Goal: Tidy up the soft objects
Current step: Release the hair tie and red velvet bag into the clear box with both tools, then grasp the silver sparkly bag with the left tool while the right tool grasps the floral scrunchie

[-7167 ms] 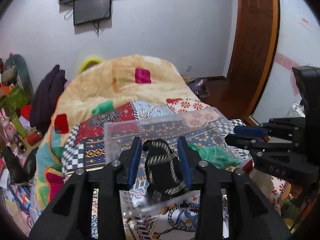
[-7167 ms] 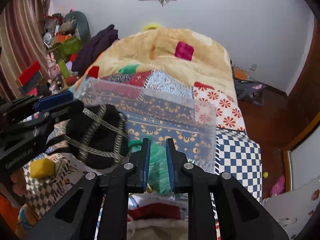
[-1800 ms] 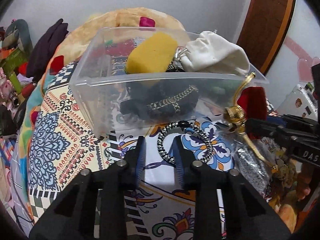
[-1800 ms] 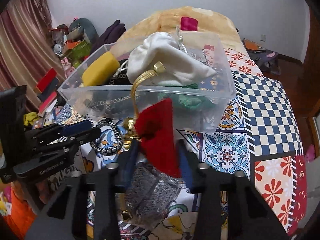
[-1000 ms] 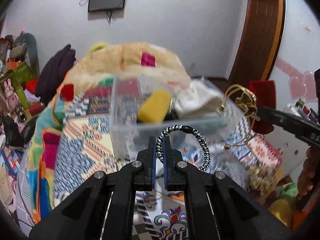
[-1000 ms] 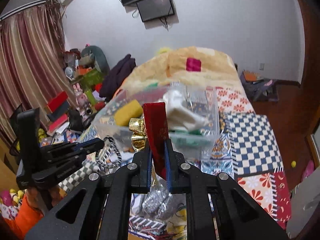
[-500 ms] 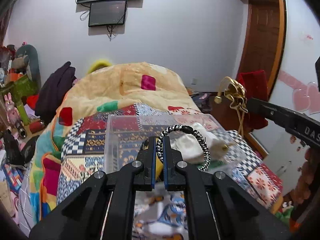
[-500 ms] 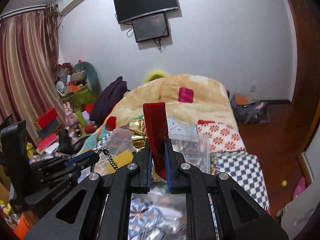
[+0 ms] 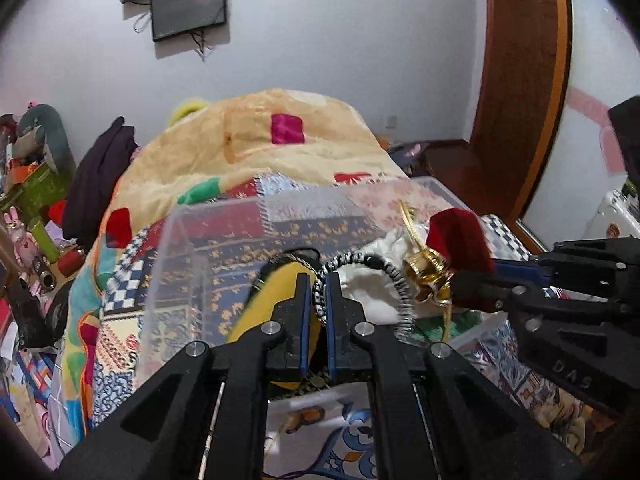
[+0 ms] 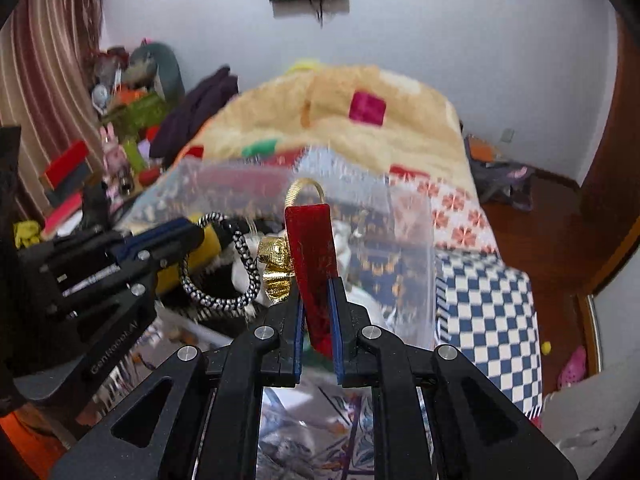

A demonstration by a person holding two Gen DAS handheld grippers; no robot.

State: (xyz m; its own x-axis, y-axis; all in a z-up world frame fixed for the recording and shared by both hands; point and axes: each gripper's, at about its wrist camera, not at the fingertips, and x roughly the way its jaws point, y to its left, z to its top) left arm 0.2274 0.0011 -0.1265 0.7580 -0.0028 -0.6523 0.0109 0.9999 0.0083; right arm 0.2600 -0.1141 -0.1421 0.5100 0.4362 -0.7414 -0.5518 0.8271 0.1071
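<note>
Red pouch (image 10: 310, 256) stands upright (gold cord (image 10: 276, 264) leftward).

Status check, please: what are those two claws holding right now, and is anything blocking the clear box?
Left claw shut on braided ring. Right claw shut on red velvet piece. Both over clear box, already piled with soft things; nothing blocking.

The bed (image 9: 504, 236) wears a patchwork cover (image 10: 488, 304) of checks and florals. A clear plastic bin (image 9: 176, 248) sits on it toward the near edge; a cream quilt (image 9: 280, 152) lies heaped at the far end
</note>
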